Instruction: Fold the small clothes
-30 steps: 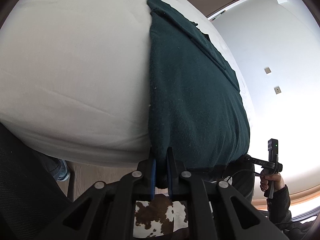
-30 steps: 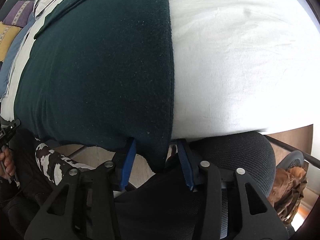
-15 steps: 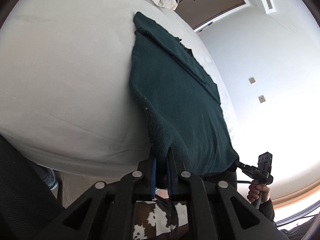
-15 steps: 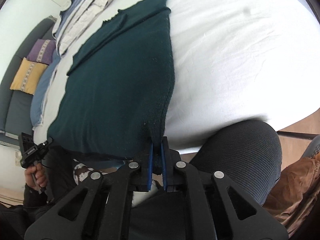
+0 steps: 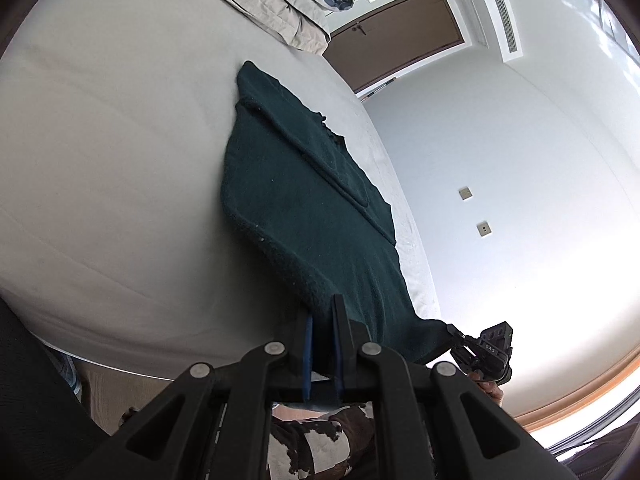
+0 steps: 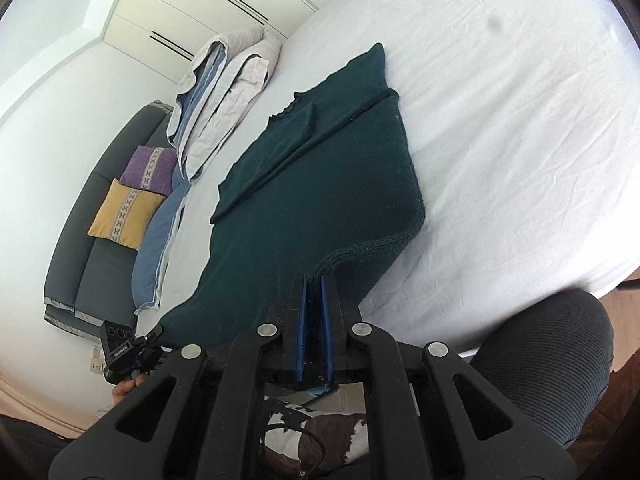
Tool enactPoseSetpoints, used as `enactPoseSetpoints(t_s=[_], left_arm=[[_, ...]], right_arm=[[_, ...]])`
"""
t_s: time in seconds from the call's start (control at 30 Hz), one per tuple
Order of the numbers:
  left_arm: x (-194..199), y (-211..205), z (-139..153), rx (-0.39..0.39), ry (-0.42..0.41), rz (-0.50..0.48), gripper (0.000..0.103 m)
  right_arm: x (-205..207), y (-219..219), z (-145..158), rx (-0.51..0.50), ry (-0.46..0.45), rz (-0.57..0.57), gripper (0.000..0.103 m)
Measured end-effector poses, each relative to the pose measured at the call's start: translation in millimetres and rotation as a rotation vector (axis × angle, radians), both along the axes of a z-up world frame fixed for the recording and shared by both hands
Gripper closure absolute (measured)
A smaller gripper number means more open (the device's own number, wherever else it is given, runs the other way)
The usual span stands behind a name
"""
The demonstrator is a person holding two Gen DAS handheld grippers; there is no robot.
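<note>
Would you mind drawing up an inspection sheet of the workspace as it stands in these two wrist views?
Surface: white bed sheet, lightly creased, with one small dark mark.
Job's things: dark green sweater lying on the bed, its near hem lifted at both corners.
Clutter: folded duvet at the far end of the bed.
Grippers: left hand-held gripper shut on one hem corner; right hand-held gripper shut on the other.
Cables: thin dark cable looping below the right hand-held gripper.
Surroundings: grey sofa with purple and yellow cushions, brown door, two wall plates, dark mesh chair back.
</note>
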State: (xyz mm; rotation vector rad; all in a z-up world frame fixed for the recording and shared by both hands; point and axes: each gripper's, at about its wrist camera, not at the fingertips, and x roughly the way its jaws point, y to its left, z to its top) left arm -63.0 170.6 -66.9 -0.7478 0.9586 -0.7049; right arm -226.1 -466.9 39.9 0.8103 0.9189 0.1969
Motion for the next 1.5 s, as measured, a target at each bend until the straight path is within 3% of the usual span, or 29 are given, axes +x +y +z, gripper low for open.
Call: enactPoseSetpoints(t_s=[0.47, 0.9, 1.5], left_arm=[[6.2, 16.3, 9.0, -0.133, -0.019, 0.080, 0.098], [5.6, 22.3, -3.4, -0.102, 0.019, 0.142, 0.099], [28.8, 17.6, 17.4, -0.296, -0.009, 0.158, 0.099]], right_arm=[[-5.1, -26.5, 10.4, 0.101, -0.084, -0.104, 0.097], [-1.2, -22.7, -1.0, 0.102, -0.074, -0.149, 0.097], [16.5, -26.6, 11.4, 0.148, -0.140, -0.212, 0.100]])
